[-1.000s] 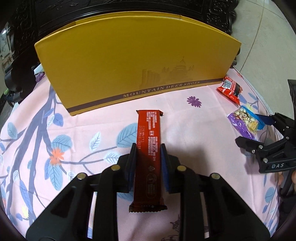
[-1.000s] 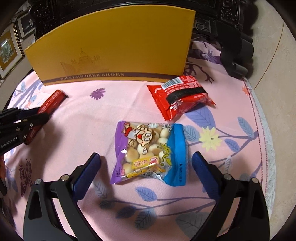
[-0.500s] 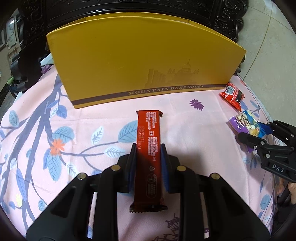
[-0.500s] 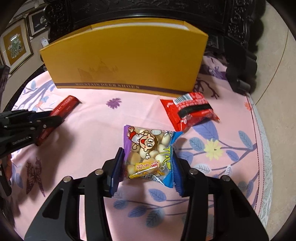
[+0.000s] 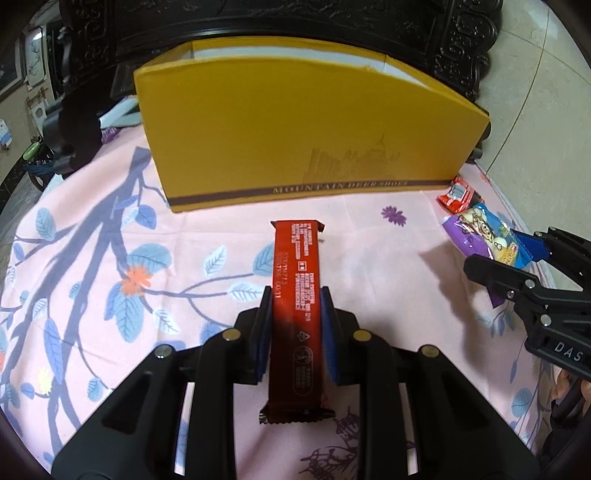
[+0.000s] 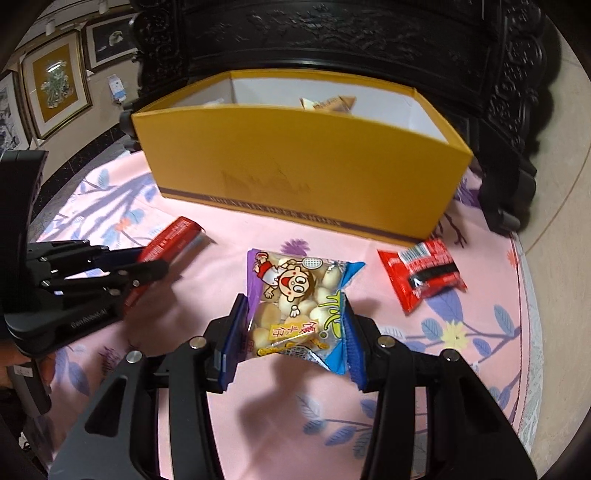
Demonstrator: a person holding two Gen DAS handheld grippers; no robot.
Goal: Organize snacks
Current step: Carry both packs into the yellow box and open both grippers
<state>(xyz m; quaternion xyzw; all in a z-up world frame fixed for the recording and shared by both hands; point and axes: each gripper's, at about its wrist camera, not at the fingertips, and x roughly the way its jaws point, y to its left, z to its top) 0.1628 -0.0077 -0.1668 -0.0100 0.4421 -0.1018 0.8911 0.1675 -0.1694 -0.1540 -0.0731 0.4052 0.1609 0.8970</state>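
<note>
Left wrist view: a worktop (image 5: 92,258) covered with a pink floral cloth is seen, with dark carved furniture (image 5: 295,22) behind a yellow box (image 5: 295,136). A red bar wrapper (image 5: 297,295) is clamped lengthwise by the left claw (image 5: 295,325), its far end pointed at the box. The right claw (image 5: 517,273) is seen at the right edge.

Right wrist view: framed pictures (image 6: 55,85) are hung on the left wall. A biscuit bag (image 6: 295,306) is gripped by the right claw (image 6: 293,339), raised above the cloth, shadow cast beneath. A red packet (image 6: 421,277) is left lying to the right, near the open box corner.
</note>
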